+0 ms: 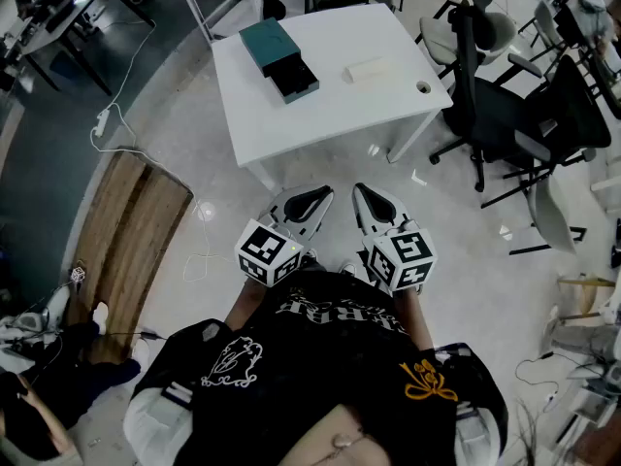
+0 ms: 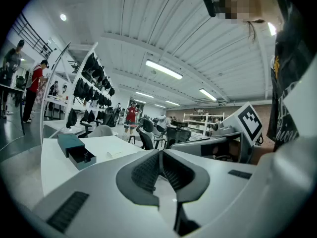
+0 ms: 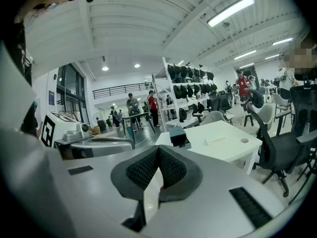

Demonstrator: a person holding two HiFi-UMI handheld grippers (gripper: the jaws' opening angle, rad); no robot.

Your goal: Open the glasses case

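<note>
Seen from above, a person in a dark printed top stands on a pale floor and holds two tools close to the body, side by side and aimed forward. The left hand-held gripper (image 1: 312, 200) has its jaws pressed together with nothing between them. The right hand-held gripper (image 1: 372, 200) is closed the same way and is also empty; the ribbed dark pads meet in each gripper's own view.

Ahead, well apart from both tools, stands a white bench (image 1: 380, 108). The glasses case (image 1: 279, 58) lies on its far left part, untouched. It is a teal box, with a darker part jutting out from its near end. A flat white object (image 1: 366, 70) lies to the right of the case, apart from it, and a small round thing (image 1: 423, 87) sits near the bench's right corner.

Black office chairs (image 1: 505, 115) crowd the floor to the right of the bench. A wooden board (image 1: 131, 231) lies on the floor to the left.
</note>
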